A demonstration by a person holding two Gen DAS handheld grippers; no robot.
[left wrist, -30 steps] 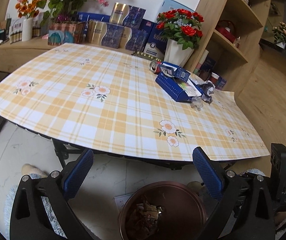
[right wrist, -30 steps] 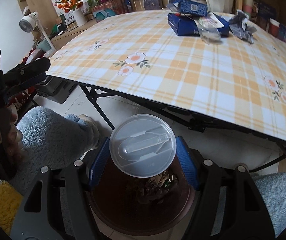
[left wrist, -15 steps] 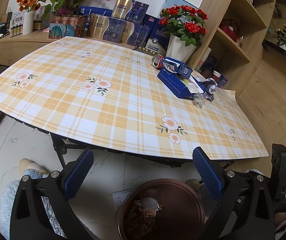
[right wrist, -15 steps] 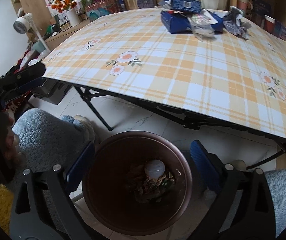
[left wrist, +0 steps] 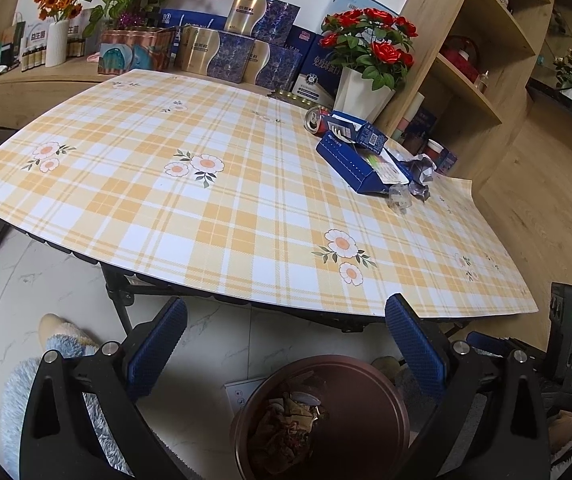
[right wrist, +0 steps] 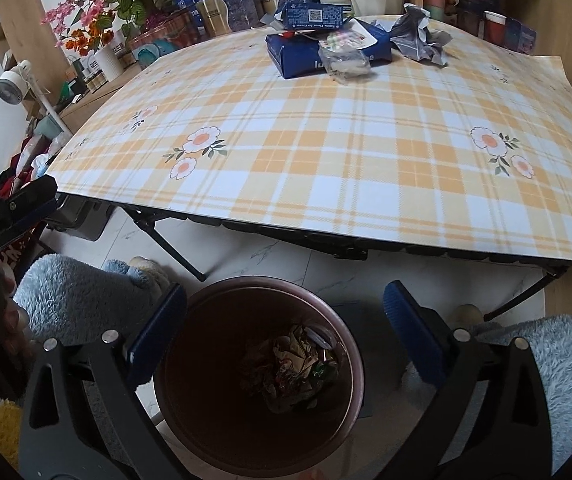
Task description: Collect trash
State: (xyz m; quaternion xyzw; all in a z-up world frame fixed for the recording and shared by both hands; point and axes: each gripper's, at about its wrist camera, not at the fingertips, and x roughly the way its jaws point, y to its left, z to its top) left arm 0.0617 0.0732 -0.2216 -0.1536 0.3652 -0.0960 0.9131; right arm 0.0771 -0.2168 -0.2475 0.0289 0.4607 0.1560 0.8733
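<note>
The right tongs hang over the brown trash bin on the floor, both blue pads spread as wide as they go; the jaws have just been opening, and nothing sits between them. Straight below, inside the bin, lies a heap of crumpled wrappers. The left tongs also stand wide open with nothing in their grasp, and the same bin sits just beneath and slightly right of their gap, its rim between the 2 pads. Ahead of both tongs stretches the table with its orange plaid cloth printed with flowers. The remaining trash is gathered at the far side, ahead and to the right of the left tongs: a flattened blue carton with a smaller blue box lying on its far end, a red can on its side just behind them, a crumpled grey wrapper touching the carton's right edge, and a clear plastic scrap at its near corner. From the right tongs that pile lies straight ahead, well apart from the bin. A white pot of red roses stands behind the pile. Blue fleece sleeves show at either side of the right tongs.
</note>
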